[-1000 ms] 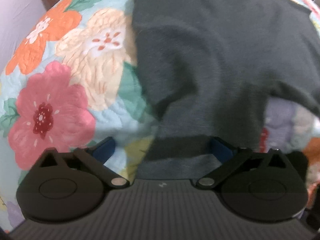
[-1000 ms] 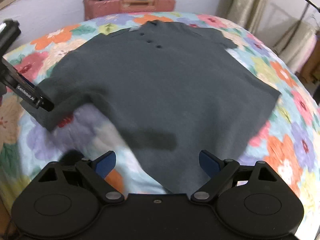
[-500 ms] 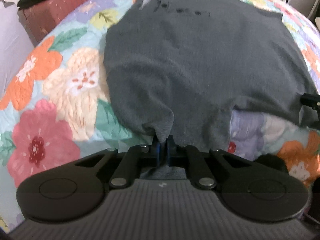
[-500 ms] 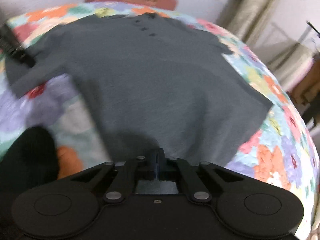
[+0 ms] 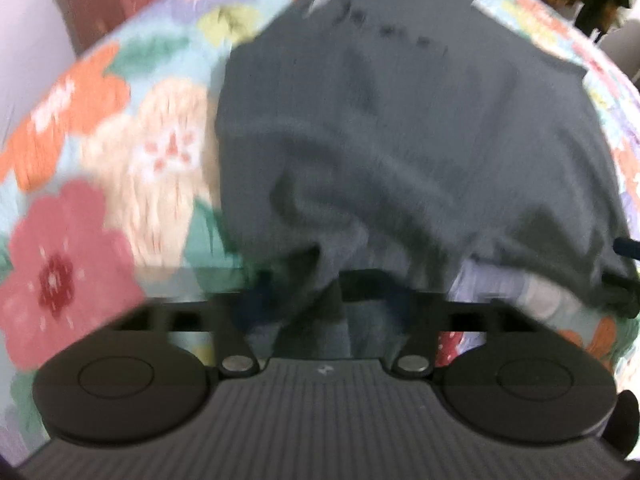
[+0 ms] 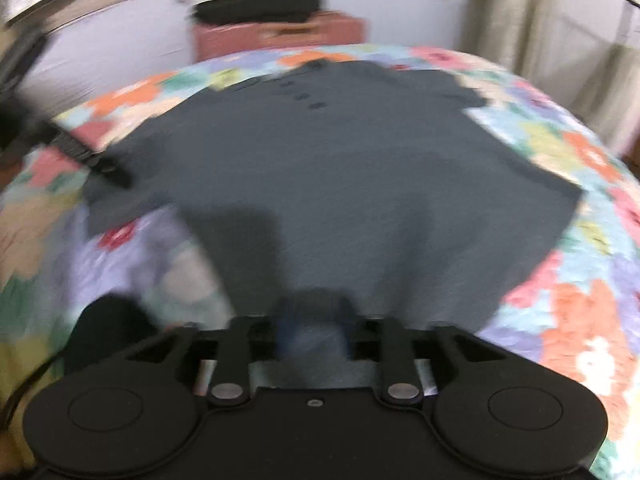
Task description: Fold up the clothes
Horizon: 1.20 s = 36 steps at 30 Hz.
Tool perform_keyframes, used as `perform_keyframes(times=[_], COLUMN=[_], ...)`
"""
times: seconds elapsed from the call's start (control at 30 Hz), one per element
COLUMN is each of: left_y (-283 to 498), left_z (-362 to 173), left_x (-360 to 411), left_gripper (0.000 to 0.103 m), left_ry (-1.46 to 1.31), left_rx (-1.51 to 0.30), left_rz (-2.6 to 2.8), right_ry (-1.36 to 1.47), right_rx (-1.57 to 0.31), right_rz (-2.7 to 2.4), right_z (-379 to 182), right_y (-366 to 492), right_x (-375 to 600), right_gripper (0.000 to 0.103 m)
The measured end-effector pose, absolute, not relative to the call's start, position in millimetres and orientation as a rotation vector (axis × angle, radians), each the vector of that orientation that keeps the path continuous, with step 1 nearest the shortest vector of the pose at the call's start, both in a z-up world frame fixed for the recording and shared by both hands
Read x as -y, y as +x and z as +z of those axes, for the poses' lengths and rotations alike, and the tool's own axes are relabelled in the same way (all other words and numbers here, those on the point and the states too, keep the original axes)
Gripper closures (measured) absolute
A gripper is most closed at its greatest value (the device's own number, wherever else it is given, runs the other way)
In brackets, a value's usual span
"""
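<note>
- The dark grey polo shirt (image 6: 340,184) was spread on the floral quilt (image 6: 580,288), its hem just ahead of both tools.
- The left gripper (image 5: 326,300) was opening, cloth between its jaws.
- The right gripper (image 6: 314,320) was opening likewise over the hem.
- A release seemed in hand; a fresh, square grip was judged necessary next.

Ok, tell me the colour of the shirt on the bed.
Dark grey shirt, clearest in the right wrist view.
</note>
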State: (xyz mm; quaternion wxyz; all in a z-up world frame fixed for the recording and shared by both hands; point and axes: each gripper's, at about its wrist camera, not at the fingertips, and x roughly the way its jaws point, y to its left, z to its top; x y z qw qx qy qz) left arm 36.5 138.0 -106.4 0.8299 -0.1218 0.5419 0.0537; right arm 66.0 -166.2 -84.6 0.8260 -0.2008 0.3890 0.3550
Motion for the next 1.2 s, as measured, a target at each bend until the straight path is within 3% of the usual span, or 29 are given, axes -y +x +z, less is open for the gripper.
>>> perform_keyframes(times=[0.03, 0.13, 0.2, 0.23, 0.27, 0.3, 0.5, 0.57, 0.6, 0.7, 0.83, 1.0, 1.2], left_y=[36.8, 39.0, 38.8, 38.4, 38.1, 37.8, 36.2, 36.1, 38.5, 46.2, 49.1, 72.1, 137.5], left_z=[-111.6, -120.3, -117.0, -113.4, -110.7, -109.2, -100.7, -93.8, -92.0, -87.7, -78.8, -63.8, -24.3], left_x=[-139.5, -142.4, -142.0, -141.0, -141.4, -143.3, -142.3, -139.1, -139.2, -140.1, -147.9, -187.1, -179.5], left_gripper=[0.006, 0.010, 0.046, 0.073, 0.091, 0.095, 0.095, 0.095, 0.095, 0.095, 0.095, 0.095, 0.095], left_ry=[-0.275, -0.273, -0.239, -0.221, -0.244, -0.299, -0.329, -0.296, -0.292, -0.316, -0.390, -0.493, -0.422], left_rx=[-1.171, -1.178, -1.147, -1.127, -1.112, -1.099, -1.025, -0.981, -0.968, -0.923, -0.842, -0.735, -0.686], left_rz=[0.123, 0.142, 0.164, 0.151, 0.118, 0.085, 0.044, 0.039, 0.035, 0.017, -0.003, -0.026, -0.083], right_ry=[-0.468, -0.584, -0.606, -0.614, -0.618, -0.622, -0.687, -0.685, -0.696, -0.726, -0.683, -0.589, -0.640], right_rx=[-0.819, -0.789, -0.785, -0.783, -0.779, -0.776, -0.737, -0.723, -0.714, -0.633, -0.577, -0.658, -0.689], right_rz=[0.764, 0.737, 0.732, 0.733, 0.739, 0.744, 0.765, 0.725, 0.701, 0.643, 0.609, 0.664, 0.694], right_z=[-89.3, -102.8, -107.6, -108.8, -108.8, -108.7, -112.5, -111.9, -109.8, -96.3, -78.5, -65.1, -32.5], right_y=[60.0, 46.4, 42.6, 41.4, 40.9, 40.4, 37.5, 44.1, 47.8, 53.7, 63.3, 85.7, 133.9], right_x=[163.7, 159.8, 162.1, 163.1, 163.9, 164.7, 167.7, 166.7, 165.6, 161.5, 163.3, 171.3, 176.9], right_gripper=[0.043, 0.039, 0.039, 0.039, 0.039, 0.039, 0.043, 0.060, 0.081, 0.096, 0.097, 0.097, 0.098])
